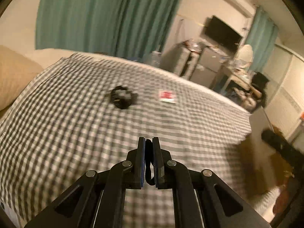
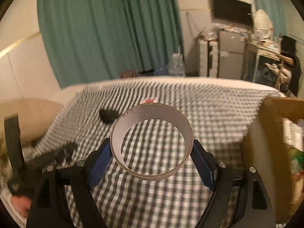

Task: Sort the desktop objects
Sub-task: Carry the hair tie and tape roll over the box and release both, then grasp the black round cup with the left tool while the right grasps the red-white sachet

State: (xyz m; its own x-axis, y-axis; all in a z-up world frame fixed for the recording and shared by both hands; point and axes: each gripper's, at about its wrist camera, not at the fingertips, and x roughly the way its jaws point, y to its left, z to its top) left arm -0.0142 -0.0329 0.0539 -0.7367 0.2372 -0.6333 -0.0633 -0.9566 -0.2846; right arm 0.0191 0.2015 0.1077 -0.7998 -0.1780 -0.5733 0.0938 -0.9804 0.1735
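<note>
My left gripper (image 1: 149, 142) is shut on a thin black band (image 1: 148, 163), likely a hair tie, held above the checked cloth (image 1: 76, 133). On the cloth lie a black scrunchie (image 1: 122, 96) and a small red-and-white packet (image 1: 167, 96). My right gripper (image 2: 152, 148) is shut on a cardboard tape ring (image 2: 152, 142), gripped by its sides above the cloth. In the right wrist view the scrunchie (image 2: 108, 115) lies left of the ring and the packet (image 2: 150, 100) peeks out behind it. The left gripper (image 2: 55, 154) shows blurred at lower left.
A brown cardboard box (image 2: 279, 133) holding items stands at the right edge of the cloth; it also shows in the left wrist view (image 1: 266, 161). A beige pillow (image 1: 13, 77) lies at the left. Green curtains (image 2: 106, 28) and cluttered cabinets (image 2: 228, 53) stand beyond.
</note>
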